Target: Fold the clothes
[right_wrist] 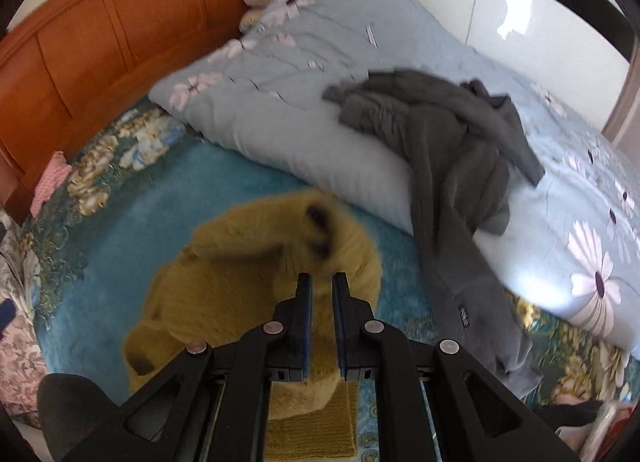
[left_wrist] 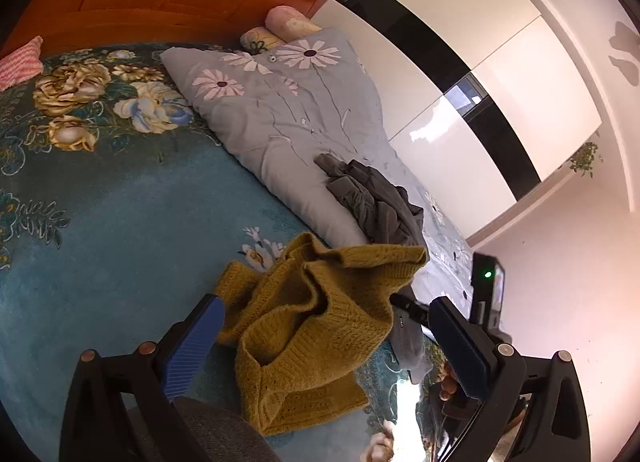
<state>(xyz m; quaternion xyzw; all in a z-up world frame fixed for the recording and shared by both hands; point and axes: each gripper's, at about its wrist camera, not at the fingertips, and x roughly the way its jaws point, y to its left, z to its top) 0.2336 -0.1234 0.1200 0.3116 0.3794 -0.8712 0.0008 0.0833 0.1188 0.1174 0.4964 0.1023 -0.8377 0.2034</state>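
Observation:
A mustard knitted sweater (left_wrist: 316, 326) lies bunched on the teal flowered bedspread (left_wrist: 120, 222), one edge raised toward the right. My left gripper (left_wrist: 324, 302) is open, its blue pads standing wide on either side of the sweater without touching it. In the right wrist view my right gripper (right_wrist: 322, 278) points steeply down over the sweater (right_wrist: 248, 274), which is blurred. Its jaws are almost together with yellow knit fabric between the pads. A dark grey garment (right_wrist: 452, 150) lies crumpled over the quilt's edge and trails down onto the bedspread.
A folded grey-blue quilt with white daisies (left_wrist: 280, 110) fills the bed's right side, rolled pillows behind it. An orange wooden headboard (right_wrist: 100, 42) closes the far end. A pink cloth (right_wrist: 50, 178) lies by it. A white glossy wardrobe (left_wrist: 480, 82) stands beyond the bed.

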